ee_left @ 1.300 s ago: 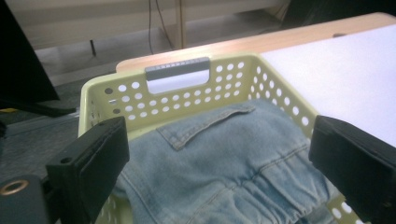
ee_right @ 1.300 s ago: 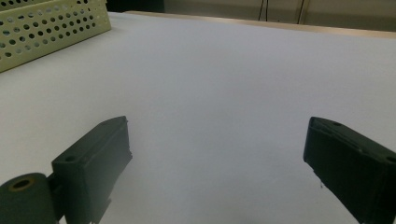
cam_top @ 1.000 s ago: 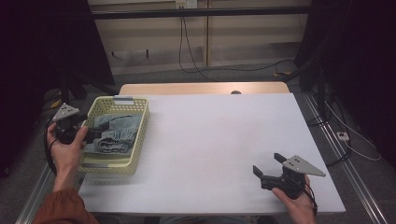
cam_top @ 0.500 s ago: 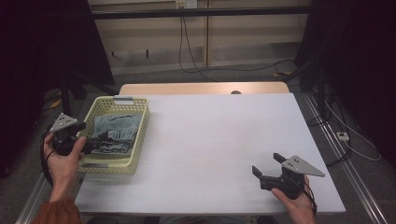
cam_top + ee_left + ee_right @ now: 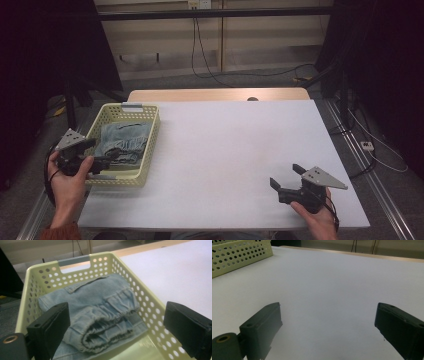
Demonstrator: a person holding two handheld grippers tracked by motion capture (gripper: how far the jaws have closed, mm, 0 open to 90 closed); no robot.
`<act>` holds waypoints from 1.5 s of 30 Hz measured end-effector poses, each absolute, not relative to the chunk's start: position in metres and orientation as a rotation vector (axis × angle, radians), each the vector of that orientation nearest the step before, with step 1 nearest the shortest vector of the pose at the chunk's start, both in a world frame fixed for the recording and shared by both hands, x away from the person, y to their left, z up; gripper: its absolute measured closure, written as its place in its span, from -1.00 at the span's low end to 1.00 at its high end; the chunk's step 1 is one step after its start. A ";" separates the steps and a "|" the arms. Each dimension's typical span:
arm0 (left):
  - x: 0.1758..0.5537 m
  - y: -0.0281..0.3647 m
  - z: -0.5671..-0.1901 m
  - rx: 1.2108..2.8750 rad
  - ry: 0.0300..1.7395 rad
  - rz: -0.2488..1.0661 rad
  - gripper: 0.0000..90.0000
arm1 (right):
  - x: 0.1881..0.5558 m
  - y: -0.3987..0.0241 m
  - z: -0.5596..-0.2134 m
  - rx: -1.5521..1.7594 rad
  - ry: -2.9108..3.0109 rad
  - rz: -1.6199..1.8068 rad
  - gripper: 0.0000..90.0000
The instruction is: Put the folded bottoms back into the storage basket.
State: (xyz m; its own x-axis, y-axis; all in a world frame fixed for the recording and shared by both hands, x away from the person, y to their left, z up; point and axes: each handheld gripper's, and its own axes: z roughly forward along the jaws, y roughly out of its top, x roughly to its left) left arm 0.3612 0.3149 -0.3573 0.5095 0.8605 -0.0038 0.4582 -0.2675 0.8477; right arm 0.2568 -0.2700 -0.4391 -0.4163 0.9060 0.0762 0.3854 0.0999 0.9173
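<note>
Back toward the table's near-left corner goes the left tongs [image 5: 102, 161] since a second ago, when it sat over the basket's left rim farther up; now it hangs at the near end of the pale yellow basket [image 5: 151, 131], pointing in across the low front wall. Right tongs [image 5: 286, 177] hasn't budged, resting near the table's near-right corner on bare white top, jaws spread wide with nothing between them. Left tongs is spread wide too, and the left gripper view looks straight between the jaws at the folded denim garment [image 5: 100, 307] lying inside the basket, elastic waistband end rolled toward us. Could be shorts or trousers; folded like that, it's hard to call. Nothing is gripped yet, so this reads as the approach step, lining up for a pick out of the basket. Next move, I'd judge, calls for dropping the jaws over the basket's near wall and down onto that thick rolled edge, closing on enough layers to lift the whole fold clear of the perforated sides without dragging the basket along.
</note>
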 end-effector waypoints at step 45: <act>0.368 0.211 -0.345 1.978 0.857 0.509 -0.82 | 0.257 -0.270 -0.439 1.256 1.865 1.301 -0.84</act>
State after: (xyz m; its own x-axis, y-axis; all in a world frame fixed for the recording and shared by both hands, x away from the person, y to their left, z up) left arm 0.3684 0.2113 -0.3451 0.6757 0.7370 0.0193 0.3692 -0.3609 0.8564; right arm 0.2574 -0.2695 -0.4394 -0.4220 0.9032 0.0781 0.3855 0.1008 0.9172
